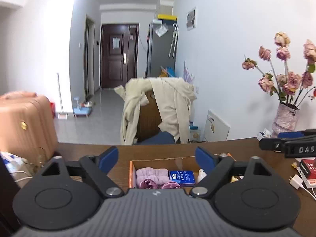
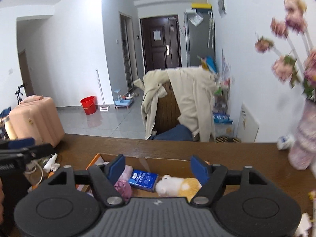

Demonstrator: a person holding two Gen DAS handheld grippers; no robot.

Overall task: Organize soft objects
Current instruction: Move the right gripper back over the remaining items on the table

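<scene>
An open cardboard box [image 1: 132,167] [image 2: 94,159] sits on the brown table. In it lie a pink towel roll [image 1: 152,174] [image 2: 126,172], a purple satin scrunchie [image 1: 148,184] [image 2: 123,187], a blue tissue pack [image 1: 182,175] [image 2: 144,179] and a white and yellow plush toy [image 2: 177,185] [image 1: 201,173]. My left gripper [image 1: 157,158] is open and empty above the box. My right gripper [image 2: 158,166] is open and empty above the box too. Each gripper shows at the other view's edge, the right one [image 1: 288,144] and the left one [image 2: 21,148].
A vase of dried pink roses [image 1: 284,118] [image 2: 304,138] stands at the table's right back. A red box [image 1: 308,169] and a white charger [image 1: 296,181] lie at the right. A chair with a beige coat [image 1: 158,106] [image 2: 177,102] stands beyond the table, a pink suitcase [image 1: 25,122] at the left.
</scene>
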